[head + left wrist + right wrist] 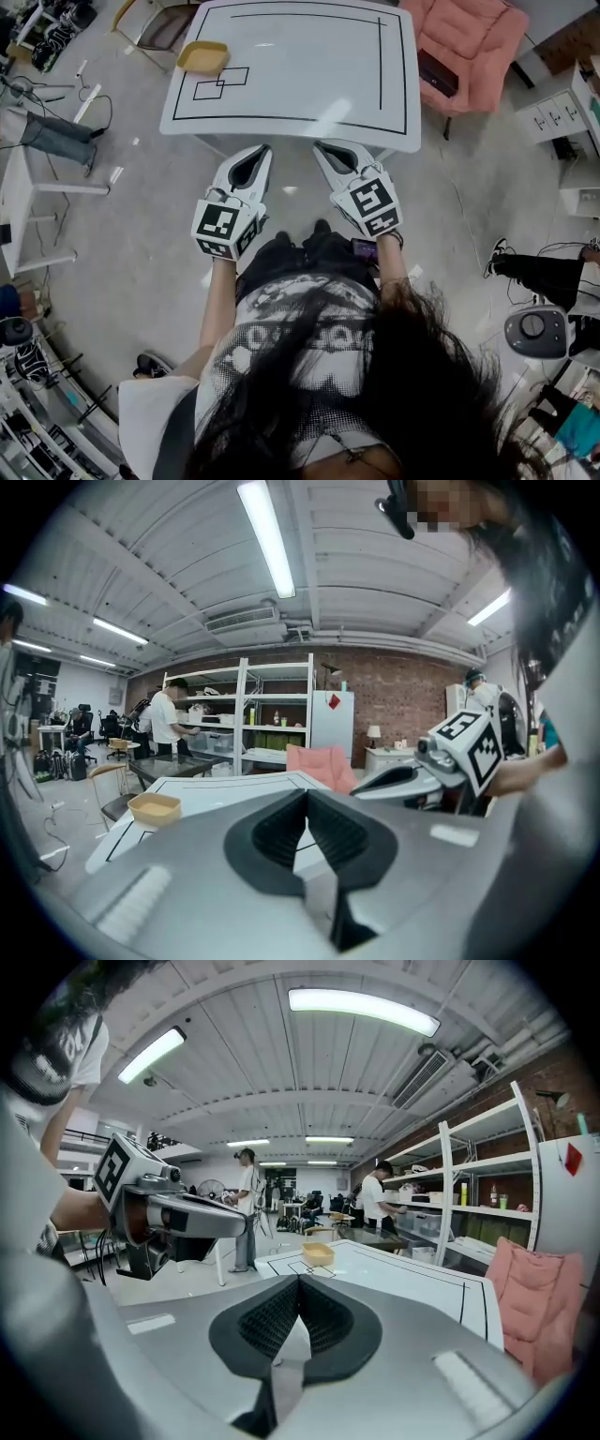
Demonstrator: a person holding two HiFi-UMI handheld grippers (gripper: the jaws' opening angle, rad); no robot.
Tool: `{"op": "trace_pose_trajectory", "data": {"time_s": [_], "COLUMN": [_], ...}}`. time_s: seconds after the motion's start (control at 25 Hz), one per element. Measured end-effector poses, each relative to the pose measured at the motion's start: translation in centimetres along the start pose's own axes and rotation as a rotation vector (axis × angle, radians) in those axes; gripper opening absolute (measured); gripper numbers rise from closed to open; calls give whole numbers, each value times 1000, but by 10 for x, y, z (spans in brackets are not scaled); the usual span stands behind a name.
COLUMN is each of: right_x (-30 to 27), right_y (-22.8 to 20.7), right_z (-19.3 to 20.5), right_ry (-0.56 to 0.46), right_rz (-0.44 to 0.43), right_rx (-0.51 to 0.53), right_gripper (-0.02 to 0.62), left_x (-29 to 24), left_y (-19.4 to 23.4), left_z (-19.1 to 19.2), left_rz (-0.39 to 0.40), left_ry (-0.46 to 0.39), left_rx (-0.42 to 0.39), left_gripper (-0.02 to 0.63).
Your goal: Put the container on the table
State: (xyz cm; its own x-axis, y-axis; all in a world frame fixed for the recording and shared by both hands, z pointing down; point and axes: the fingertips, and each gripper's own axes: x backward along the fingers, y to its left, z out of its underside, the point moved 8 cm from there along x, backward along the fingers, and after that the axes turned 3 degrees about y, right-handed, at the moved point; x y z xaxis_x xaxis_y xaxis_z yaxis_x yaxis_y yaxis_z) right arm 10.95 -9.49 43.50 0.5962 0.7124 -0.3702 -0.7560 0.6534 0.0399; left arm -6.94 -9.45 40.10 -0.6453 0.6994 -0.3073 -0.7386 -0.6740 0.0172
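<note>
Container (203, 56) at left corner of white table (309, 80), pink armchair (469, 42) beside

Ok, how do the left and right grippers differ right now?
The left gripper slants toward the right and the right gripper toward the left, so their tips converge. The left gripper is on the side of the yellow container, which sits at the table's left edge; the right gripper is farther from it. Both are shut on nothing, near the table's front edge.
</note>
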Motion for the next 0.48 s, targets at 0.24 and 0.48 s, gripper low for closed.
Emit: {"op": "trace_pose_trajectory", "data": {"time_s": [0.24, 0.48], "right_x": [-7, -15], "right_y": [36, 60], "right_z": [-3, -10], "right_ry": [10, 28], "right_rz": [11, 20], "right_rx": [13, 23], "right_gripper": [4, 3], "left_x": [26, 46], "left_y": [10, 21], "left_z": [5, 13], "left_rz": [48, 74], "left_ry": [-16, -27], "left_rx": [-31, -41], "left_gripper": [0, 0]}}
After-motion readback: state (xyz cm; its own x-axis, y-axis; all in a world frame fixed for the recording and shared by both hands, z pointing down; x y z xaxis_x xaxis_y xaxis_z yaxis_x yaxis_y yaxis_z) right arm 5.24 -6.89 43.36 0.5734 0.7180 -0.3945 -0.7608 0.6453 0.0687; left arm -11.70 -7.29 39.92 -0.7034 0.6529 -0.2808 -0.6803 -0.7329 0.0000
